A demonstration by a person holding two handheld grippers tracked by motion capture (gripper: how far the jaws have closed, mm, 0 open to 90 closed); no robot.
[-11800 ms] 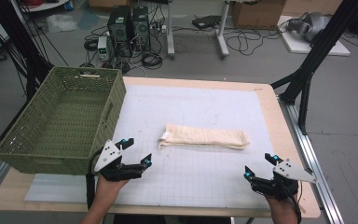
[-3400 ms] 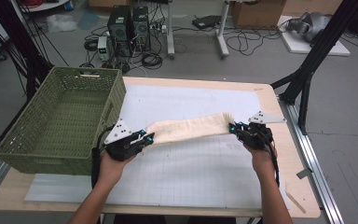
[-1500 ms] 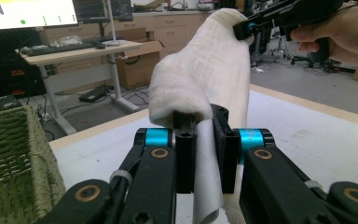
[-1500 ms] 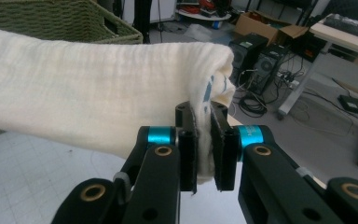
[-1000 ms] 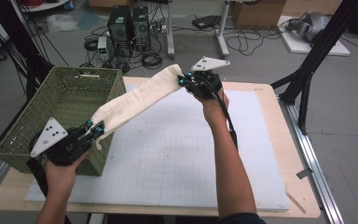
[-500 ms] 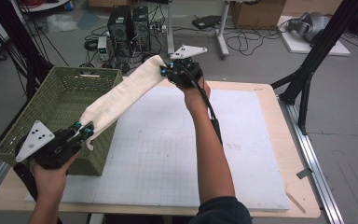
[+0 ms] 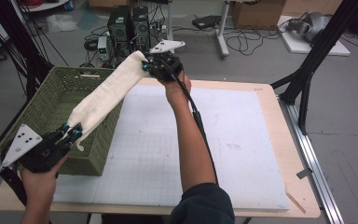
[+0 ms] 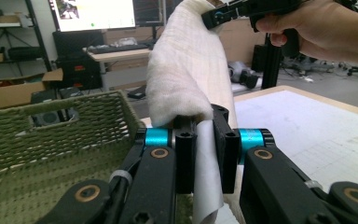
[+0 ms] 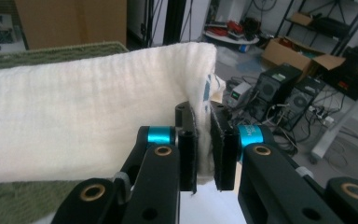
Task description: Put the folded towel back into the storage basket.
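A cluttered workshop floor with computer towers and cables lies behind your wooden bench (image 7: 265, 93), which carries a white gridded mat (image 7: 168, 154). At the left of the frame sits a green woven plastic basket (image 7: 42, 112). You hold a folded cream cloth towel (image 7: 107, 93) stretched in the air above the basket's right rim: your left gripper (image 7: 72, 133) has its jaws clamped on the lower end, your right gripper (image 7: 145, 66) on the upper end at top centre.

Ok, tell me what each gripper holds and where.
Both hold the folded towel: left gripper clamps its near end, right gripper its far end.
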